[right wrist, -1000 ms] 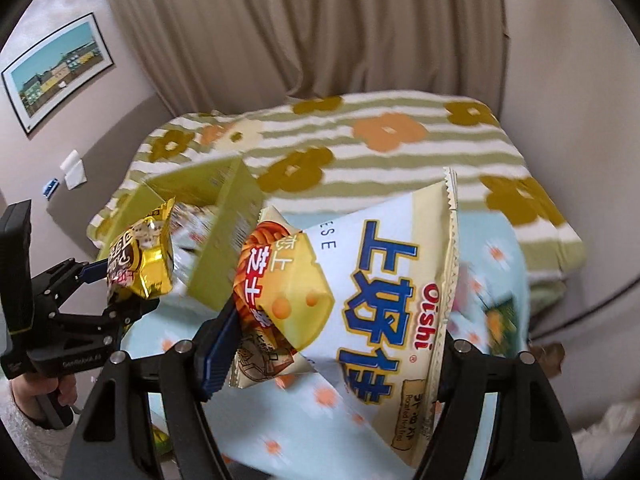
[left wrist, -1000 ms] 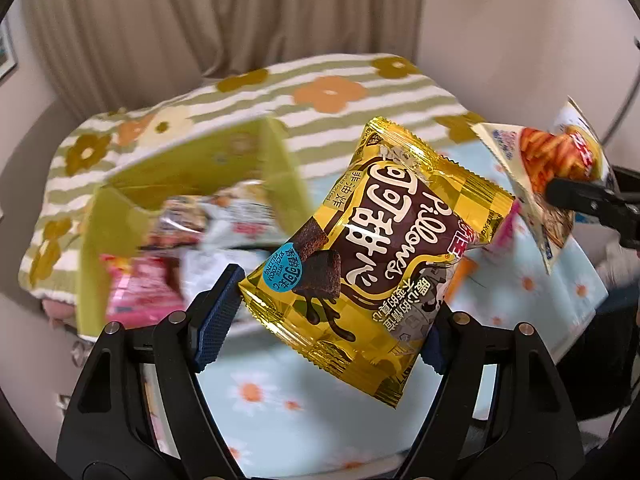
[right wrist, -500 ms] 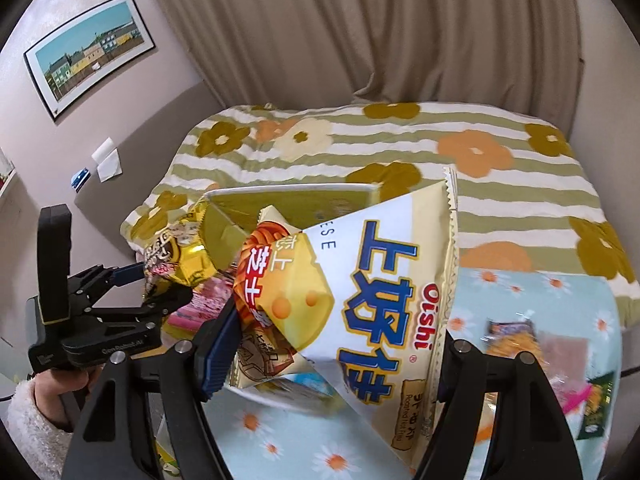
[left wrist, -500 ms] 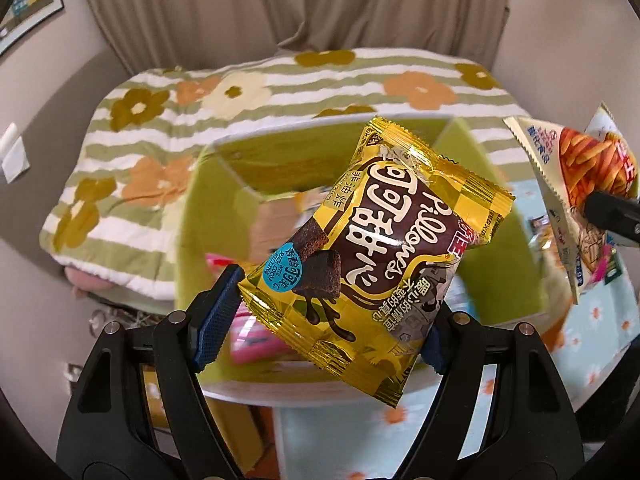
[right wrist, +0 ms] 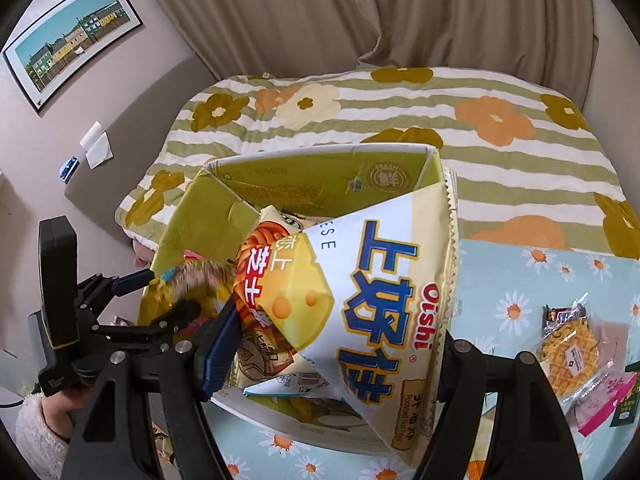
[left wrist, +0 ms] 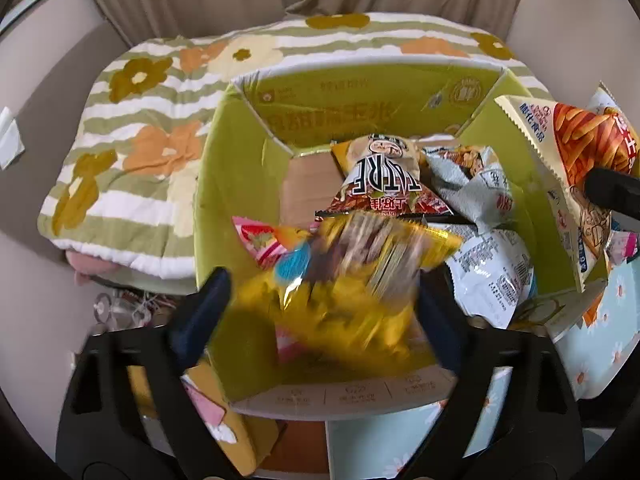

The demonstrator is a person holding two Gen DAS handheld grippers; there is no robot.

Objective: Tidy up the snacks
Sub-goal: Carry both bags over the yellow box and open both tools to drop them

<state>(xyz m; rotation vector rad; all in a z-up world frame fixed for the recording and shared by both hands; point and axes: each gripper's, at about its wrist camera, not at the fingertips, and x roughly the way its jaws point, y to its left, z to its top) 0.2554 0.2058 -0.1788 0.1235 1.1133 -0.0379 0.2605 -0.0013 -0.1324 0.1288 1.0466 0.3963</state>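
Gold bag (left wrist: 344,280) blurred between the left gripper's (left wrist: 320,304) opening jaws, above the box (left wrist: 224,184); right gripper (right wrist: 332,344) clamped the Oishi bag (right wrist: 384,292).

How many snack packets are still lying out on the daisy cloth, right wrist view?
3: waffle packet, pink packet, dark green packet, all at the right edge. More may be hidden.

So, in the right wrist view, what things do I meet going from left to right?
Framed picture → left gripper → green box → Oishi cheese bag → waffle snack packet.
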